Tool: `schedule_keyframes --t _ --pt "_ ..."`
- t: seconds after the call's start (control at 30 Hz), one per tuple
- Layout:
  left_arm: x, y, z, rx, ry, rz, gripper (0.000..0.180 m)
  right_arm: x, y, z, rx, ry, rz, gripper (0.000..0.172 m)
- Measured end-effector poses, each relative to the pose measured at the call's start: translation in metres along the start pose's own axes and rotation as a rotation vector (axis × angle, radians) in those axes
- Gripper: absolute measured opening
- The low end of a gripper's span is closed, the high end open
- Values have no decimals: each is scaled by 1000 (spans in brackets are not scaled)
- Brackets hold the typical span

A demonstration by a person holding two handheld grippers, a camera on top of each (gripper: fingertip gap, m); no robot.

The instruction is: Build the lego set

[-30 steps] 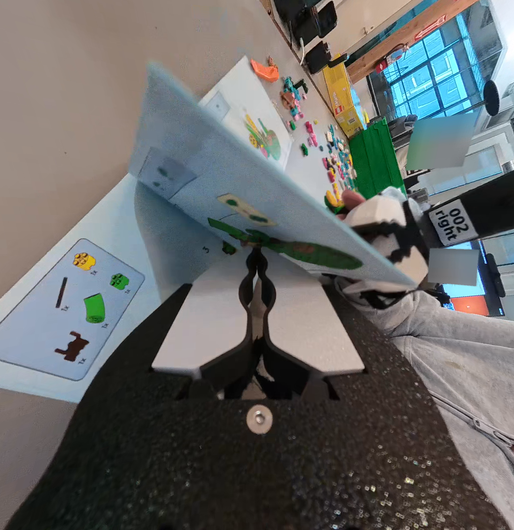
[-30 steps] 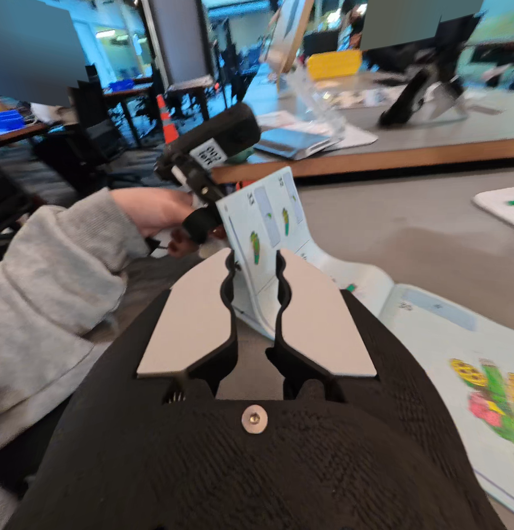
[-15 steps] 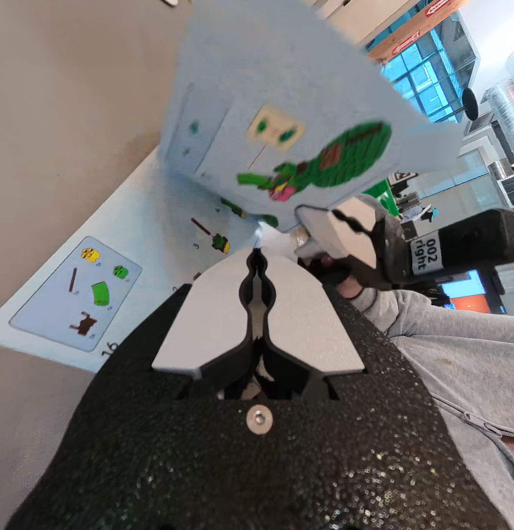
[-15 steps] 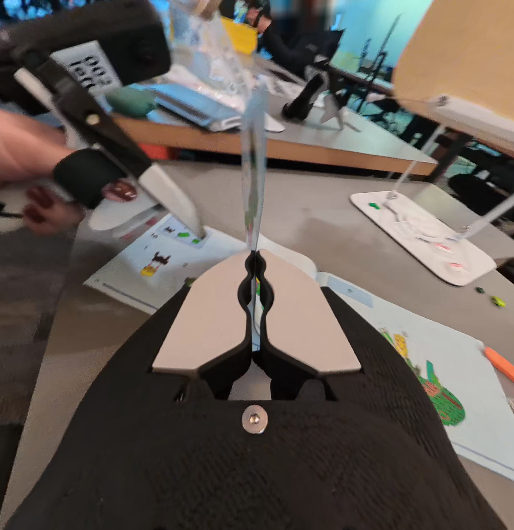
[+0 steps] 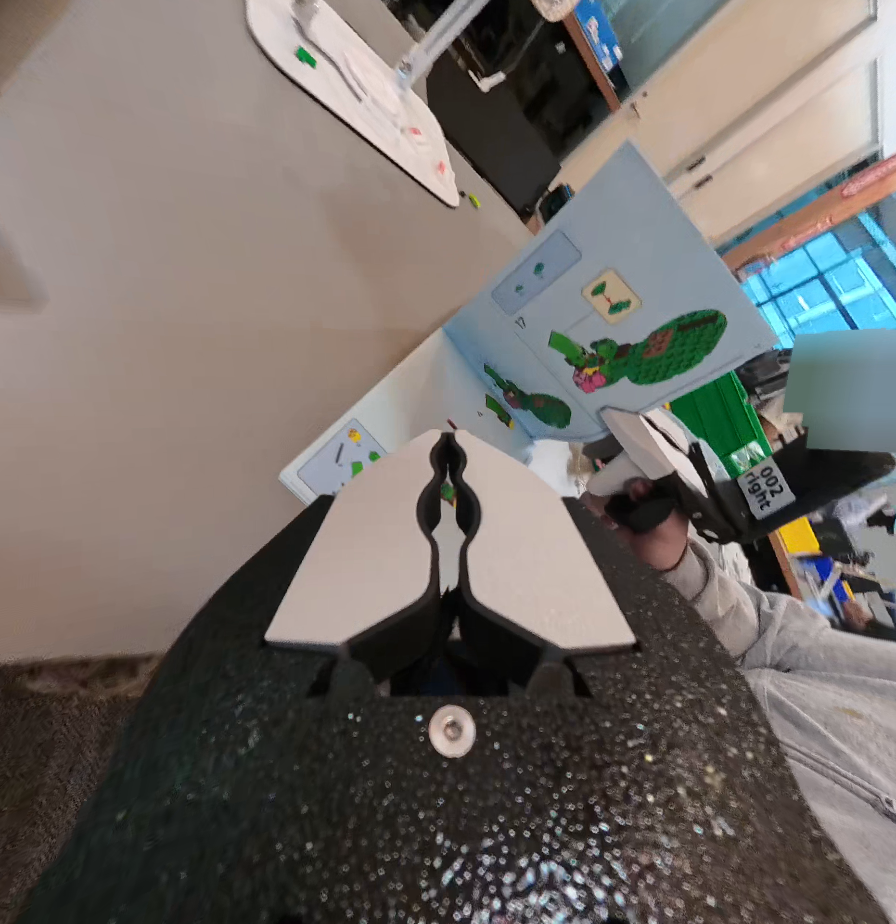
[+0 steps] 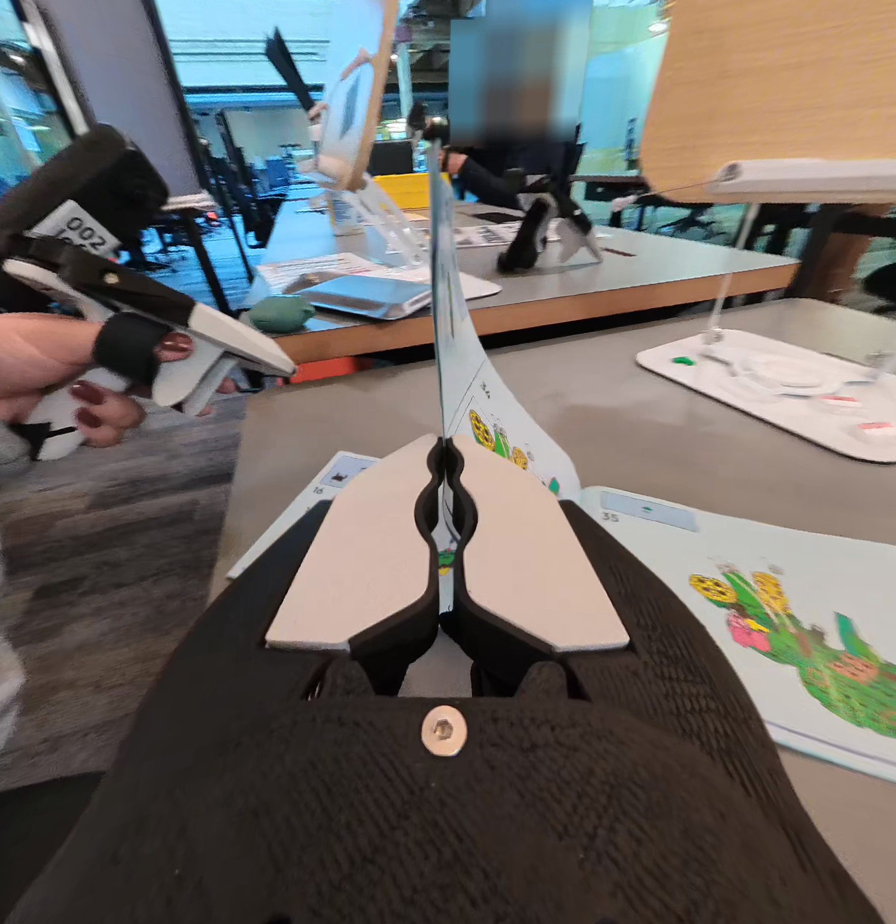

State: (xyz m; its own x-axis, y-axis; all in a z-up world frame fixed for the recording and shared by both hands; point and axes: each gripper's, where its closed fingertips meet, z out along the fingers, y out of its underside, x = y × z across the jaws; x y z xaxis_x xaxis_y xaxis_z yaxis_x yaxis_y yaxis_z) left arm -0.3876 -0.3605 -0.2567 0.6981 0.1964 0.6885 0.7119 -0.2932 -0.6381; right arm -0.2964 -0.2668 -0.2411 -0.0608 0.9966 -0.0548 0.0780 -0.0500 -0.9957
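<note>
The instruction booklet (image 6: 736,625) lies open and flat on the grey table (image 6: 611,425), close to the table's near edge. Its pages are pale blue-white, printed with coloured brick-model drawings in green, yellow, pink and brown, plus grey-blue parts boxes. One page (image 6: 448,320) is lifted off the booklet and stands nearly upright, curving down to the spine. The right gripper (image 6: 444,442) is closed on this page's lower edge, with both pads pressed against the sheet. The left gripper (image 5: 448,440) is closed with nothing in it, above the flat left-hand page (image 5: 336,457) near that page's outer corner.
</note>
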Motion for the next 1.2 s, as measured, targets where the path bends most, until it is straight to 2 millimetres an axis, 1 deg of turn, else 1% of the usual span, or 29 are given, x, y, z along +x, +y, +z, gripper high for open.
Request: schedule_keyframes --t 0.07,0.13,0.17,0.2,0.27,0.33,0.4,0.43,0.47,0.5,0.57,0.67,0.7,0.73,0.77,0.87,0.93,0.97,1.0,1.07,1.1,1.2 --pt "-8 3 -13 40 -59 -33 0 -16 3 3 -20 -68 13 0" --pt "-6 11 -23 81 -96 29 0 -30 4 2 -21 -130 26 0" --pt "-4 21 -28 82 -94 72 0 -34 2 1 -5 -150 39 0" --pt "-6 33 -35 82 -103 81 0 -39 0 -1 8 -179 53 0" --pt "-11 47 -53 146 -93 28 0 -45 -5 -3 32 -211 67 0" --pt "-12 57 -67 230 -4 -58 32 -47 -10 -6 62 -225 75 0" --pt "-18 78 -72 217 58 -156 62 -50 -11 -8 81 -243 99 0" --pt "-21 90 -74 197 87 -186 66 -50 -10 -9 81 -242 103 0" --pt "-24 95 -75 192 131 -217 68 -49 -8 -9 80 -235 101 0" --pt "-28 95 -77 217 181 -261 72 -48 -8 -9 84 -226 94 0" --pt "-29 97 -80 263 319 -327 71 -44 -7 -10 92 -204 81 0" --pt "-44 107 -74 299 410 -382 67 -37 -7 -11 108 -169 59 0" --pt "-44 111 -73 301 470 -403 61 -36 -6 -11 112 -162 57 0" --pt "-40 112 -73 310 555 -426 52 -35 -6 -10 112 -159 59 0" --pt "-39 113 -73 319 611 -457 50 -34 -5 -10 113 -156 63 0" --pt "-53 118 -74 343 607 -494 49 -33 -4 -10 118 -144 55 0" --pt "-53 115 -84 388 650 -498 49 -33 -4 -10 120 -142 51 0" --pt "-53 115 -86 389 661 -502 49 -33 -3 -10 120 -141 50 0" --pt "-55 117 -83 369 639 -501 49 -33 -3 -10 120 -141 50 0" --pt "-65 128 -72 322 565 -500 51 -33 -3 -10 120 -141 48 0" --pt "-66 133 -69 313 581 -517 51 -33 -2 -10 120 -141 47 0" --pt "-54 130 -73 356 778 -558 48 -33 -2 -10 122 -137 39 0"
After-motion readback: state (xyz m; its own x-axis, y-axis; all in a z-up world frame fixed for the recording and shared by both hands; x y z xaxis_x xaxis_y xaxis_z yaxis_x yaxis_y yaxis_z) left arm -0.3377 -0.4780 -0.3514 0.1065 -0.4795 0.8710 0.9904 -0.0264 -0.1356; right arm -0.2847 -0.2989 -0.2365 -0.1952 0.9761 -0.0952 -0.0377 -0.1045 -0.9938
